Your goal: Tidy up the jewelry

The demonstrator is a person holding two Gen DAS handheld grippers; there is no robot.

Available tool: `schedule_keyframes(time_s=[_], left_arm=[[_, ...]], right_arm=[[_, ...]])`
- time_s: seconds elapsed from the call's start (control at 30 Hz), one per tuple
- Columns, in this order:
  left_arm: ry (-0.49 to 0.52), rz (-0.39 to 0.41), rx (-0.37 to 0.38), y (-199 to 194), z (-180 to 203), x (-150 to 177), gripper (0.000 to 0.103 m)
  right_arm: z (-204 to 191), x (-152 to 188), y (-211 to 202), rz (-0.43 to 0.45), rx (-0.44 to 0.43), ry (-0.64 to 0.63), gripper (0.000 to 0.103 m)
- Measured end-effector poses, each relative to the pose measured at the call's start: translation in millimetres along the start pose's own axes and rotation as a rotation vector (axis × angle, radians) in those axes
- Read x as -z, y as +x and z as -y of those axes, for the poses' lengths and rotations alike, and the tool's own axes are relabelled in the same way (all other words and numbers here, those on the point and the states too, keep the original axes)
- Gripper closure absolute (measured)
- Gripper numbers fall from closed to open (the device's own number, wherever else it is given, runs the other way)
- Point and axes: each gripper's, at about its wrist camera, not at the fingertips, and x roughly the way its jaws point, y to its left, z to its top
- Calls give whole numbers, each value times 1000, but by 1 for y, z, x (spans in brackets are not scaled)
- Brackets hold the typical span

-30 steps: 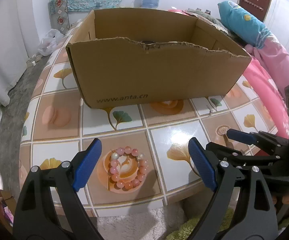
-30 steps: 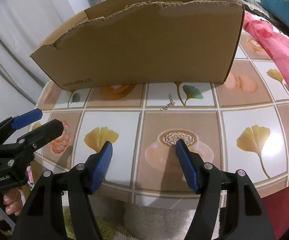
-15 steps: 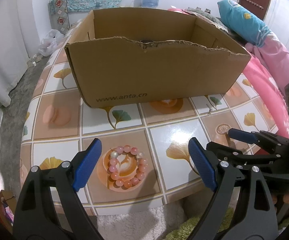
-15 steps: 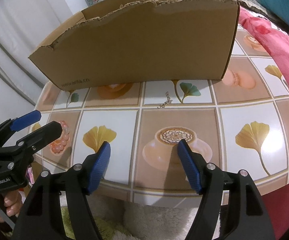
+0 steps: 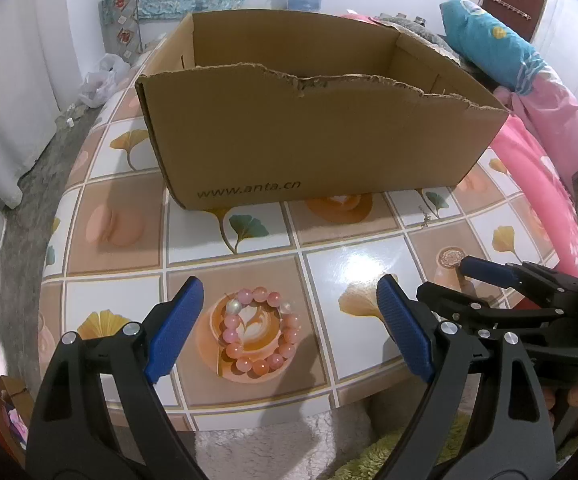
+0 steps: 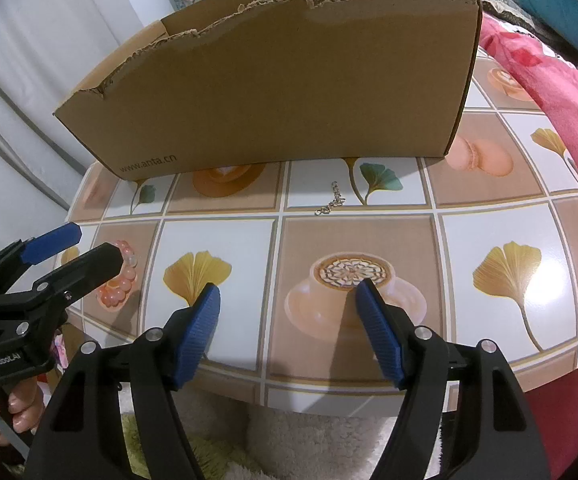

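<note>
A pink bead bracelet [image 5: 231, 335] lies near the table's front edge, over a printed coffee cup. My left gripper [image 5: 289, 292] hangs open just above it, a blue pad on each side and neither touching the beads. A thin metal chain [image 6: 331, 202] lies on a white tile in front of the cardboard box [image 6: 269, 92]. My right gripper [image 6: 287, 290] is open with nothing between its fingers, hovering over the table's front edge, nearer than the chain. In the right wrist view the left gripper [image 6: 96, 245] partly covers the bracelet [image 6: 123, 284]. The box's inside bottom is hidden.
The round table [image 5: 369, 264] has a glossy tile print. The open-topped box [image 5: 309, 148] with a torn rim fills its far half. A pink quilt [image 5: 549, 148] and blue pillow [image 5: 489, 36] lie to the right. A shaggy rug [image 6: 309, 440] sits below the front edge.
The right gripper's jaws stand slightly wider than a second ago. Both grippers have stayed where they were, and the bracelet and chain have not moved.
</note>
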Motion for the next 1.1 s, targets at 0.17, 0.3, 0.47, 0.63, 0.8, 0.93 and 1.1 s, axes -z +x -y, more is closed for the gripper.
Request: schedule_keyframes(time_s=[0.17, 0.3, 0.47, 0.63, 0.8, 0.93, 1.1], left_arm=[[-3, -2, -2, 1, 0, 1, 19], [-3, -4, -3, 2, 0, 1, 19], [-3, -4, -3, 2, 0, 1, 19], [-6, -8, -4, 4, -1, 1, 19], [-5, -10, -5, 5, -1, 1, 19], [-7, -11, -5, 5, -1, 2, 19], [-6, -10, -5, 5, -1, 1, 19]], right_arm=[[0, 0, 0, 0, 0, 1, 33], [-1, 1, 1, 1, -2, 4, 33], [-2, 2, 2, 3, -7, 4, 31], [-3, 2, 3, 3, -8, 5, 31], [-3, 2, 3, 4, -7, 5, 31], [-3, 2, 3, 3, -7, 6, 31], [-4, 2, 3, 4, -7, 7, 30]])
